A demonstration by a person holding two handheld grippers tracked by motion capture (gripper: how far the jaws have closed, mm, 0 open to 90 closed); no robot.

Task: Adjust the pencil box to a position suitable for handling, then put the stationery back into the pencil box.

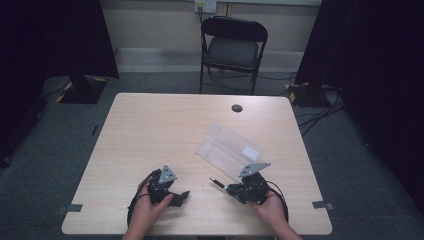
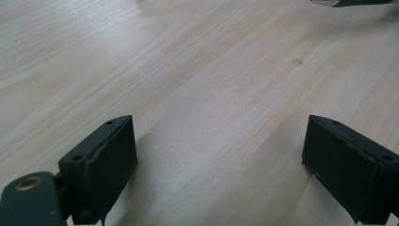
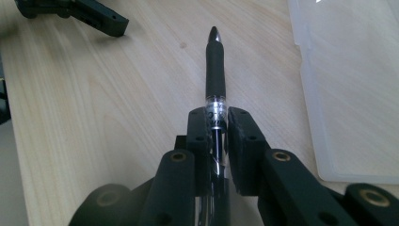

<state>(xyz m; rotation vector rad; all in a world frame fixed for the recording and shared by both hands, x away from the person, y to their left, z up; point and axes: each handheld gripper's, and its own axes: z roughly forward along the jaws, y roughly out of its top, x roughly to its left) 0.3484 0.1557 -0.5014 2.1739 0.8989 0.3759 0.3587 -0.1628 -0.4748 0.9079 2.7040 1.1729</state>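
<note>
Pen (image 3: 215,70) clamped in right gripper (image 3: 217,123), tip pointing left, left gripper (image 2: 219,155) spread wide over bare table (image 1: 150,130), clear plastic case (image 1: 227,147) just beyond the right gripper.

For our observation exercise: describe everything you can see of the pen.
The pen has a black rubbery grip section, a dark pointed tip and a clear barrel showing its inner refill. It is clamped between the shut jaws of the right gripper, tip pointing away from the hand, held low over the wooden table, beside a clear plastic case that it does not touch.
</note>
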